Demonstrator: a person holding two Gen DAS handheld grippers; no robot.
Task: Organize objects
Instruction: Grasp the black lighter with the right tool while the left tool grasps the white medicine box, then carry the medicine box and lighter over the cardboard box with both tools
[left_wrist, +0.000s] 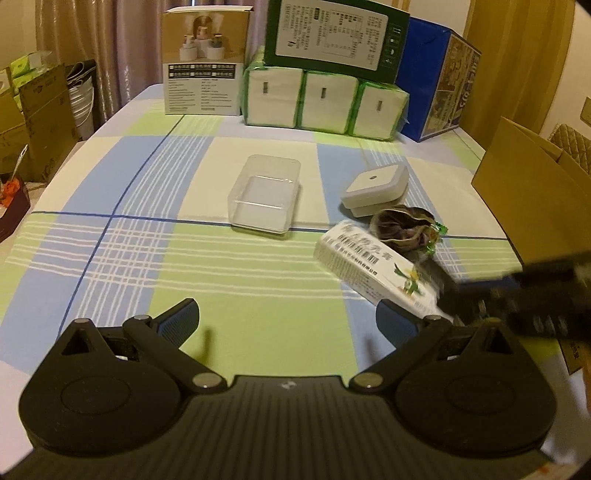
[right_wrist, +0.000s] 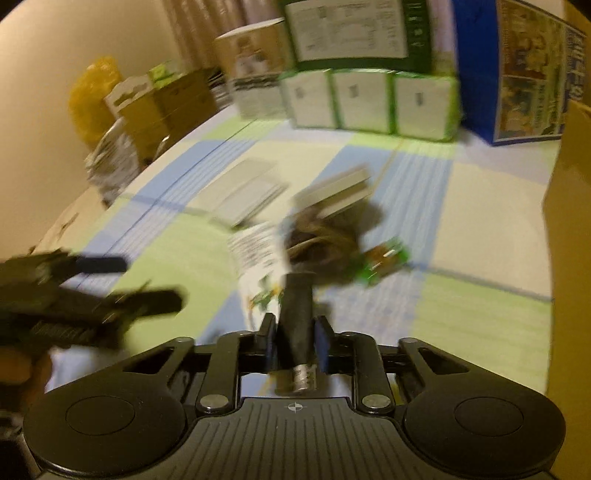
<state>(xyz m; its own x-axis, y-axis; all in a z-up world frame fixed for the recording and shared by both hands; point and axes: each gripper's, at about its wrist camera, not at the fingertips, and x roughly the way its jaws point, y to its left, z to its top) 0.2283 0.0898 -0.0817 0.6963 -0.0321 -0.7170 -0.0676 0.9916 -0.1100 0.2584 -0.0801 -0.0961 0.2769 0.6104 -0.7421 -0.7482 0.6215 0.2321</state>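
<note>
Checked cloth is covering the surface; the right hand-held gripper is clamping a dark stick lengthwise, the clear tub lying ahead-left, nearer the wide-open, empty left hand-held gripper.

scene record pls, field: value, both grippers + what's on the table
left gripper: open, empty, hovering over the checked tablecloth
right gripper: shut on a dark cylinder with a metal end; view blurred
clear container: empty, upright, mid table
white box: printed, lying flat, right of centre
dark wrapped bundle: touching the white box's far end
white square device: behind the bundle
tissue packs: three in a row at the far edge, green box on top
cardboard box: right edge
</note>
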